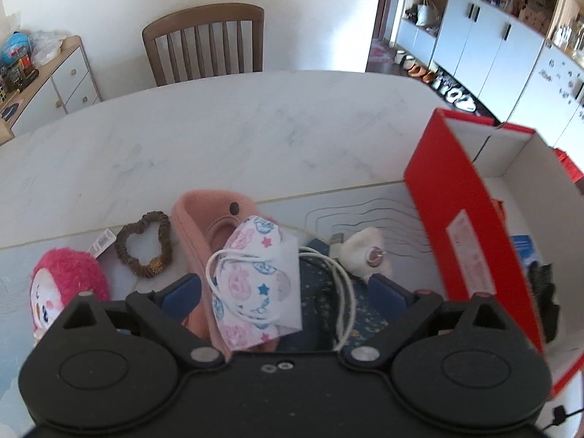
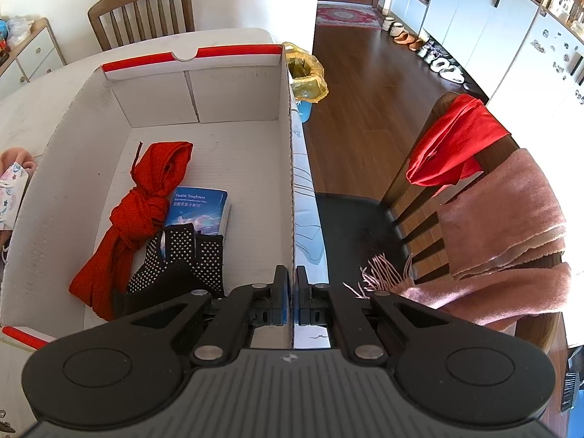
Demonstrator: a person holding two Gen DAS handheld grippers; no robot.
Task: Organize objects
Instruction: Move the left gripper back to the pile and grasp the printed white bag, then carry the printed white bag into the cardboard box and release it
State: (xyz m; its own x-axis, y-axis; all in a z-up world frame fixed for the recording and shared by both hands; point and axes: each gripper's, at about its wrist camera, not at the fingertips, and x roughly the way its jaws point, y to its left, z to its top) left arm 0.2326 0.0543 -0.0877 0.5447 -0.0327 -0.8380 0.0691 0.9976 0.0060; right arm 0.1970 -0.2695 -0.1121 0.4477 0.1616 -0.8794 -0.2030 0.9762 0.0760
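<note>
My left gripper [image 1: 284,284] is open, hovering over a patterned face mask [image 1: 255,281] that lies on a pink slipper [image 1: 204,226]. A white cable [image 1: 343,292], a brown scrunchie [image 1: 144,244], a pink plush toy [image 1: 62,284] and a white fluffy item [image 1: 368,252] lie around it on the mat. The red box [image 1: 471,226] stands to the right. My right gripper [image 2: 292,292] is shut on the box's right wall [image 2: 290,182]. Inside the box lie a red scarf [image 2: 135,211], a blue packet [image 2: 200,208] and black studded gloves [image 2: 182,259].
The white marble table [image 1: 219,131] has a wooden chair [image 1: 204,43] behind it. A second chair [image 2: 456,189] at the right carries a red cloth [image 2: 452,142] and a pink scarf [image 2: 503,233]. A yellow bag [image 2: 306,76] sits on the floor beyond the box.
</note>
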